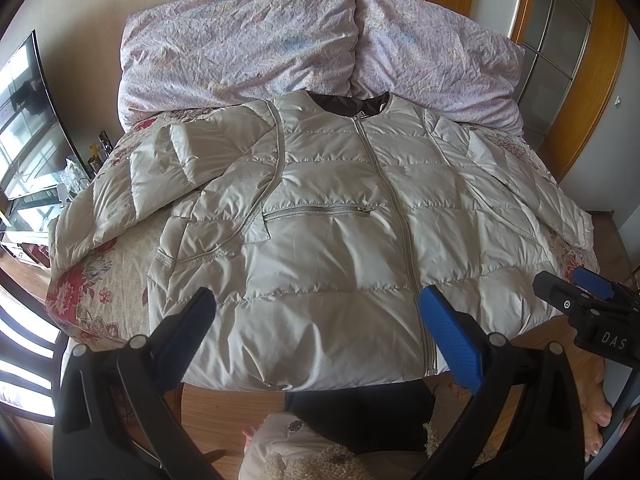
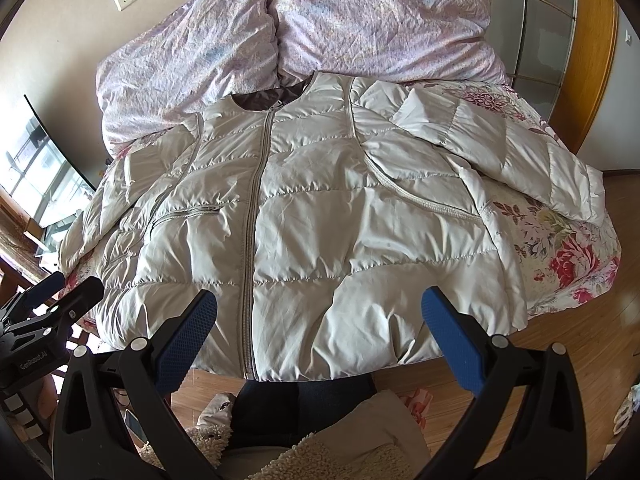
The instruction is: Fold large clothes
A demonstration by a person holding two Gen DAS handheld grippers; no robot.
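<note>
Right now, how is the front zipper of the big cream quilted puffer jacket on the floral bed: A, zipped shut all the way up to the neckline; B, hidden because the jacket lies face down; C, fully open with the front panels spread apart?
A: the cream quilted puffer jacket lies face up, and its front zipper runs closed from hem to neckline.

Bright, soft daylight from the left side, where a glossy screen [image 1: 24,120] reflects the window panes; only gentle shadows in the folds of the quilted jacket [image 1: 320,220], with mild sheen on its fabric. Strong fisheye bending toward the edges, dark vignette in all corners. Sharp in the centre, slightly soft at the rim.
</note>
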